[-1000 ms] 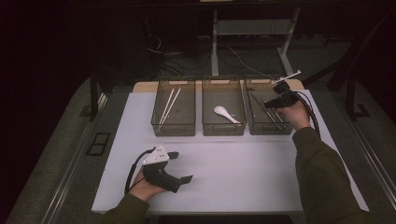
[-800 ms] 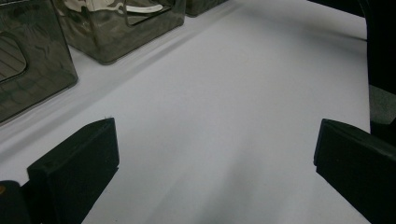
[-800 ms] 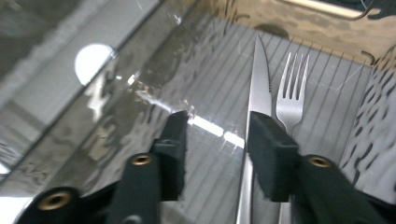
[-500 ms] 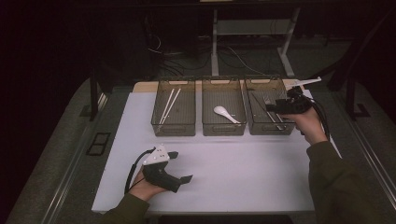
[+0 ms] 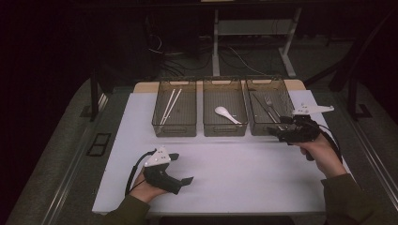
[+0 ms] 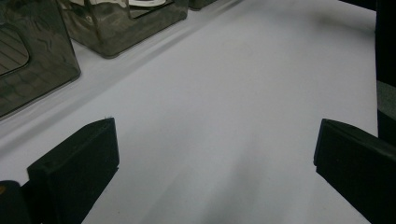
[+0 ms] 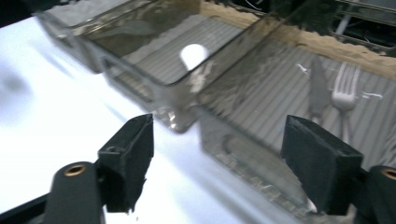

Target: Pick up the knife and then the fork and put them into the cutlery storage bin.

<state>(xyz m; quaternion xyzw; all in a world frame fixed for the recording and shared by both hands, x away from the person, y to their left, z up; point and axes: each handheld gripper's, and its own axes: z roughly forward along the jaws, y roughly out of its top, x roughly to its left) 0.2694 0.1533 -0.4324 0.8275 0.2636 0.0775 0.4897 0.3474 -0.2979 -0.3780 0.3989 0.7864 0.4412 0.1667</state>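
Three smoky clear bins stand in a row at the back of the white mat. The left bin (image 5: pixel 174 132) holds chopsticks (image 5: pixel 169 107), the middle bin (image 5: pixel 224 131) a white spoon (image 5: pixel 226 114), and the right bin (image 5: pixel 261 130) a fork (image 5: pixel 269 102) and a knife (image 5: pixel 262 106). My right gripper (image 5: pixel 278 127) hovers at the right bin's near right corner. Its jaws have just been opening and have nothing between them. In the right gripper view, my right gripper (image 7: pixel 219 158) looks over the spoon (image 7: pixel 194 53), fork (image 7: pixel 344 95) and knife (image 7: pixel 319 88). My left gripper (image 5: pixel 183 168) rests open on the mat at near left, open in its own view too (image 6: pixel 215 154).
Bare white mat (image 5: pixel 244 173) stretches between the two hands and in front of the bins. The left gripper view shows bin walls (image 6: pixel 32 60) at upper left. Dark floor, cables and table legs (image 5: pixel 216 42) lie beyond the bins.
My right hand has drawn back from above the right bin toward the near right, and its jaws have spread apart. The left hand has stayed put.
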